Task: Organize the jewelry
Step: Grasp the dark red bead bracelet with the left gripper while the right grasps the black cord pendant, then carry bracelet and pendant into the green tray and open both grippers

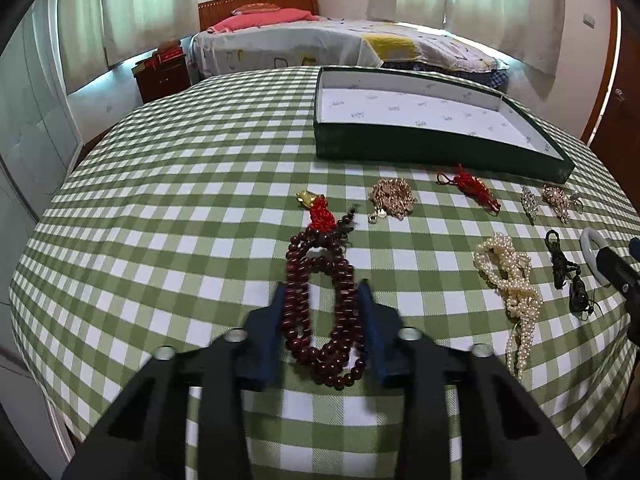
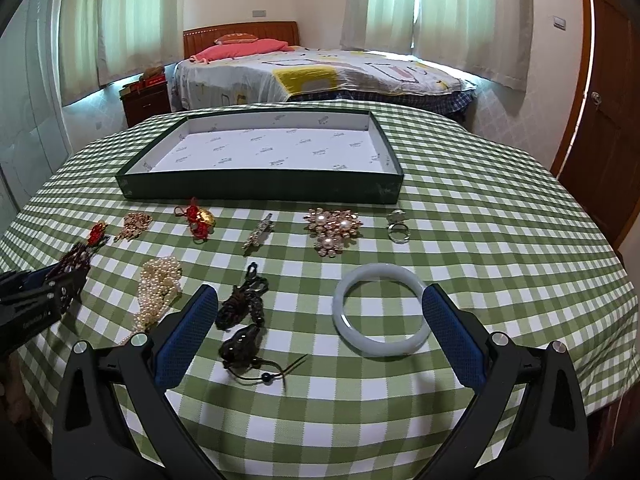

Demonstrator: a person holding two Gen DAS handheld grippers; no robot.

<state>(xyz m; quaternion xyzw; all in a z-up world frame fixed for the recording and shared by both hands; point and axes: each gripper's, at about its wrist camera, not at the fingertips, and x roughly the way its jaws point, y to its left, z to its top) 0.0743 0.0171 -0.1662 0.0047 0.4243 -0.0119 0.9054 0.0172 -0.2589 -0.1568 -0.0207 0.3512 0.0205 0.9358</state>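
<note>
A bedroom table in green check cloth (image 1: 160, 208). The dark red bead string (image 1: 320, 300) lies at six o'clock, the left gripper (image 1: 322, 292) pinching its bunched strands. Lift straight, gathering the tassel, toward the empty tray (image 1: 440, 148) at one o'clock. The right gripper (image 2: 320, 300) gapes wide, holding nothing, over the pale bangle (image 2: 380, 312).

Your right hand-held gripper (image 1: 618, 274) is covering part of the white bangle (image 1: 591, 240) in the left wrist view. Your left hand-held gripper (image 2: 60, 280) is hiding most of the dark bead necklace (image 2: 76, 258) in the right wrist view, and motion is blurring its fingers (image 1: 370, 312).
</note>
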